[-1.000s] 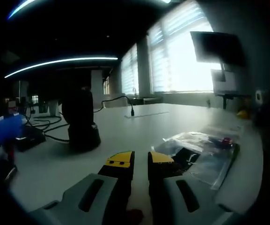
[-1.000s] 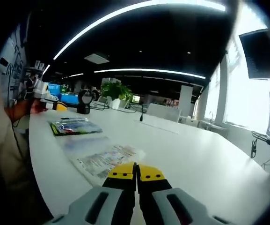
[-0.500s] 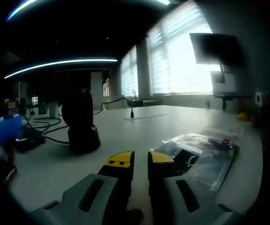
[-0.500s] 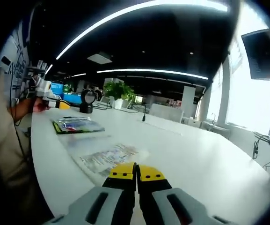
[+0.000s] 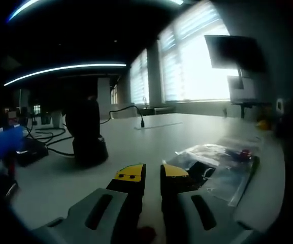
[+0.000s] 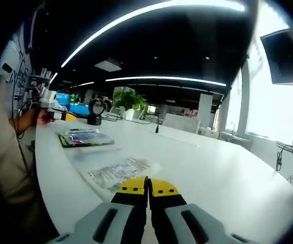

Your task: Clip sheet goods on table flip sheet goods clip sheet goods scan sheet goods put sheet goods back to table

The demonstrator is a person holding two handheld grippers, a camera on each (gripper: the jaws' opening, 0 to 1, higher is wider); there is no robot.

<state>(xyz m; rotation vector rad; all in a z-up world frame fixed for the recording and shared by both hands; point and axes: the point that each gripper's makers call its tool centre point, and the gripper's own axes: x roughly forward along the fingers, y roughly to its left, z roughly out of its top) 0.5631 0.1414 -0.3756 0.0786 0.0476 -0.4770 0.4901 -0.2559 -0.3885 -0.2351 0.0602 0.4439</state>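
Observation:
A clear bag of sheet goods lies flat on the white table, just right of my left gripper. That gripper's yellow-tipped jaws stand a narrow gap apart with nothing between them. In the right gripper view a flat printed sheet pack lies on the table just beyond my right gripper. Its jaws are pressed together and hold nothing. A second, darker pack lies farther off. A black scanner on a stand rises left of the left gripper, and the scanner sits at the table's far end.
Black cables and a dark box lie behind the scanner. A person's arm and torso fill the left edge of the right gripper view. A potted plant stands at the back. The table's curved edge runs close on the right.
The right gripper view has shifted slightly with the hand. The packs, the scanner and both grippers' jaws stand as before.

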